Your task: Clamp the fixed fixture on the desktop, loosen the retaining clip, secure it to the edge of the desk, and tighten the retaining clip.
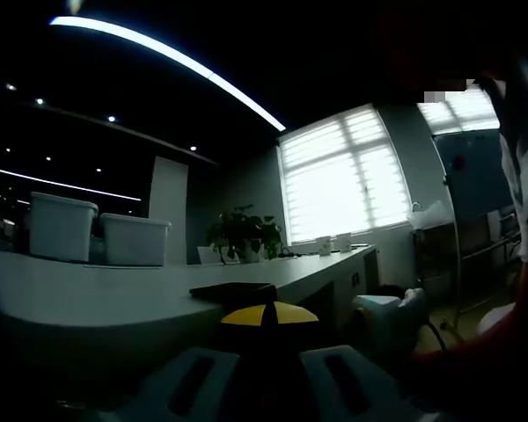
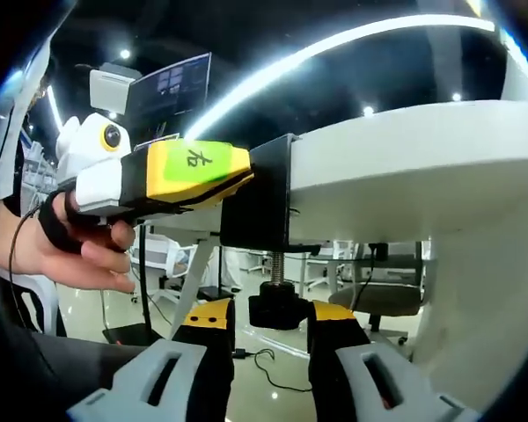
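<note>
The black clamp fixture (image 2: 260, 211) sits over the edge of the white desk (image 2: 405, 167), seen from below in the right gripper view. Its threaded screw (image 2: 277, 268) hangs down to a black knob (image 2: 277, 312). My right gripper (image 2: 275, 318) is shut on that knob, a yellow-tipped jaw on either side. From the left, my left gripper (image 2: 242, 180) is held by a hand (image 2: 79, 251) and is shut on the clamp's upper body. In the left gripper view my left gripper (image 1: 268, 316) shows its yellow tips together at the desk edge, and the clamp's flat black top (image 1: 233, 291) lies on the desk (image 1: 97, 294).
Two white bins (image 1: 62, 227) (image 1: 134, 239), a potted plant (image 1: 242, 236) and cups (image 1: 333, 243) stand farther along the desk, before a bright window. A person's sleeve (image 1: 524, 176) is at the right. Under the desk are an office chair (image 2: 383, 299) and floor cables (image 2: 273, 365).
</note>
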Tool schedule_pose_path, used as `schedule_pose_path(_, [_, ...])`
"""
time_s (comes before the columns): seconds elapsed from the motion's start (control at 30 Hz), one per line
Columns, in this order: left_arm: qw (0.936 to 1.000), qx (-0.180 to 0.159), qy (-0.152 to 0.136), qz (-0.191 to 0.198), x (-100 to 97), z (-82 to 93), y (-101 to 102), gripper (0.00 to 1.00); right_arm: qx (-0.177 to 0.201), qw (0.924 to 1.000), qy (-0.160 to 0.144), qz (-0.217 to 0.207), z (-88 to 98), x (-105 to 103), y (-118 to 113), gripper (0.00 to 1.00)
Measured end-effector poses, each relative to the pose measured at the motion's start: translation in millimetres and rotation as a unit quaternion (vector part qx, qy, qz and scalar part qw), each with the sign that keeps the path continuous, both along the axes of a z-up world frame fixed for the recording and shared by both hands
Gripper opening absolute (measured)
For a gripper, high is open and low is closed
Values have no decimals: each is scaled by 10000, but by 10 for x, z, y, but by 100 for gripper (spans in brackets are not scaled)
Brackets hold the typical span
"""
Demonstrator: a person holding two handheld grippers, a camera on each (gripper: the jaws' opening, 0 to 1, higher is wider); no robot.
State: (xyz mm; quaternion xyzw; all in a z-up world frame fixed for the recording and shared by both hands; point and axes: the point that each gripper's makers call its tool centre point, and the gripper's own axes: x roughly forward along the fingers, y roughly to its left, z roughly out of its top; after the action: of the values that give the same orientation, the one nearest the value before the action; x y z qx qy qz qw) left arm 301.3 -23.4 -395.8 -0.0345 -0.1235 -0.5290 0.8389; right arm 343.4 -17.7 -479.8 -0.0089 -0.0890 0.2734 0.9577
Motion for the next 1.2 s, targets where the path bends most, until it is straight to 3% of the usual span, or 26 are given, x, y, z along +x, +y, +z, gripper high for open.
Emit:
schedule_pose_path(0.17, [10000, -8, 5, -21, 1, 0, 1, 1, 22, 9998, 18, -196, -18, -114, -97, 31])
schedule_pose_path(0.37, [10000, -34, 15, -4, 2, 1, 4, 1, -409, 9972, 64, -626, -127, -202, -116, 31])
schedule_pose_path(0.5, [9999, -103, 29, -29, 3, 1, 9, 1, -722, 9890, 32, -1291, -150, -251, -206, 31])
schedule_pose_path(0.63, [9999, -128, 15, -22, 1, 4, 10, 1, -105, 9879, 65, -1545, -53, -298, -167, 31])
schedule_pose_path(0.73, [9999, -111, 5, -11, -1, 5, 5, 1, -86, 9862, 59, -1649, -31, -303, -115, 31])
schedule_pose_path(0.9, [10000, 4, -85, 24, -7, 5, -6, 1, 51, 9770, 13, -2130, 17, -322, -150, 35])
schedule_pose_path(1.2, [9999, -130, -58, -95, -22, 54, 21, 1, 205, 9728, 96, -2304, -5, -218, -91, 36])
